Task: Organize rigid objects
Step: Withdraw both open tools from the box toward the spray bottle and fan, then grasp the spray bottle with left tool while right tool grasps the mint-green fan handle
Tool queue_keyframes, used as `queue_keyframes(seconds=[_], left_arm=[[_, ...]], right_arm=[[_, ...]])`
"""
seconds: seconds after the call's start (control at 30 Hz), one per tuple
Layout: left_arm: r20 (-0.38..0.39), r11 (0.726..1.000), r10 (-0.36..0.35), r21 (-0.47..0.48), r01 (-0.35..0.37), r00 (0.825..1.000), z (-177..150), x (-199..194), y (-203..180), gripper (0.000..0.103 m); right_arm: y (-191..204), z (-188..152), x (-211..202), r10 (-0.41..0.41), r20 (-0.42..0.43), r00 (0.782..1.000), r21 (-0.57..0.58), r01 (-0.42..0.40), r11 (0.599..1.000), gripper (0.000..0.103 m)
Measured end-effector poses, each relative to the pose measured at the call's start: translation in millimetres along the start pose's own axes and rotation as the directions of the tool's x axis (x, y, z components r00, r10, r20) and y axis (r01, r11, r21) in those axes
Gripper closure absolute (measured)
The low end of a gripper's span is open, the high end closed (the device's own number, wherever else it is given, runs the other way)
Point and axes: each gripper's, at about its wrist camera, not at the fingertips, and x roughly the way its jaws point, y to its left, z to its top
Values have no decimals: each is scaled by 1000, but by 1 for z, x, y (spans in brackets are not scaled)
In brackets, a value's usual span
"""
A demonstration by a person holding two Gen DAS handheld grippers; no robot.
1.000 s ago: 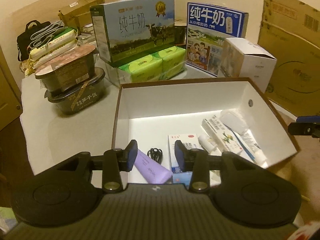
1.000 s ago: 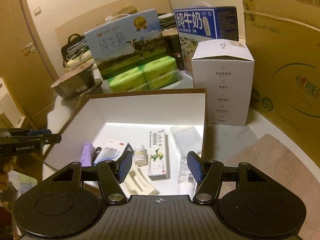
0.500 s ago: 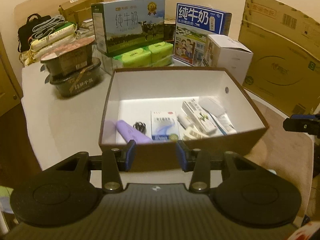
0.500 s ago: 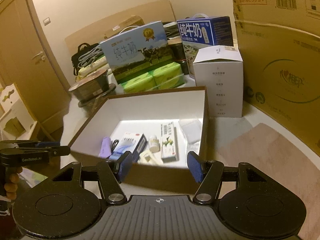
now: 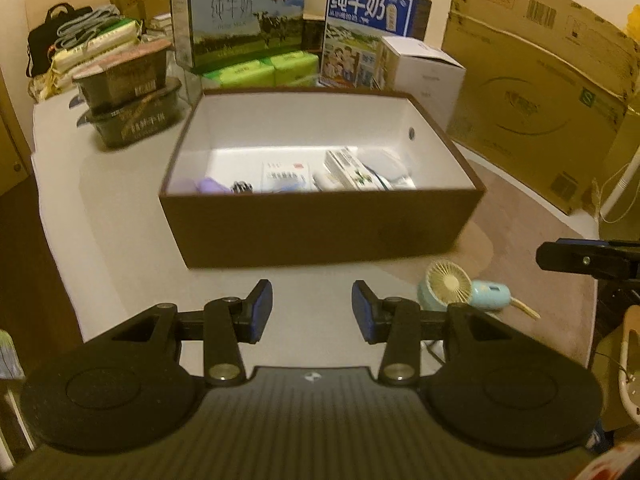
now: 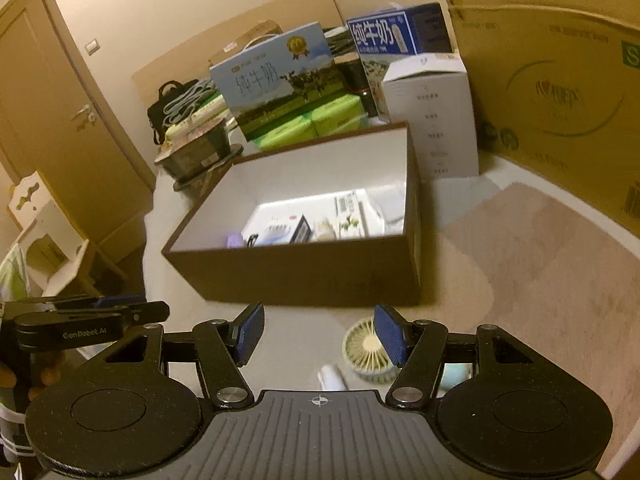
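Note:
A brown box [image 5: 320, 228] with a white inside stands on the table and holds several small items: a purple tube [image 5: 210, 186], medicine boxes [image 5: 286, 176] and a black cable. The box also shows in the right wrist view [image 6: 304, 276]. A small teal hand fan [image 5: 448, 286] lies on the table in front of the box, right of my left gripper [image 5: 312, 312], which is open and empty. My right gripper [image 6: 318, 338] is open and empty, with the fan [image 6: 366, 350] just beyond its right finger.
Milk cartons [image 5: 244, 16], green tissue packs [image 5: 256, 72], a white carton [image 5: 424, 68], stacked dark food tubs [image 5: 128, 100] and a large cardboard box [image 5: 536, 92] stand behind and around the brown box. A door [image 6: 60, 92] is at the left.
Both grippers have pulled back and up away from the box. The box's front wall and the fan in front of it have come into view.

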Motion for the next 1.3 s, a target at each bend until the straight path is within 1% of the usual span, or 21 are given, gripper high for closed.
queue_keyframes(seconds=[0.3,0.6,0.93,1.17,1.3], left_arm=[[-23,1000,-20,-21,20,1000,-29,-4,-20,62],[-69,998,-66,-14,66,995,-51,8,-48,62],[-108,993,-117,4,118,987,-63,25,-75,62],[-133,993,-120,3,122,984,-65,48,-86,62],[-148,991,-136,-9,137,980,-64,63,-94,62]], right_arm=[[-7,-32,-9,-43,-25,999,11,43,999,42],[-19,-61,-9,-89,-70,994,9,90,996,42],[-34,-69,-6,-110,-86,990,7,111,994,42],[-43,-75,6,-150,-109,983,-18,149,989,42],[-50,-78,14,-165,-117,979,-32,162,986,42]])
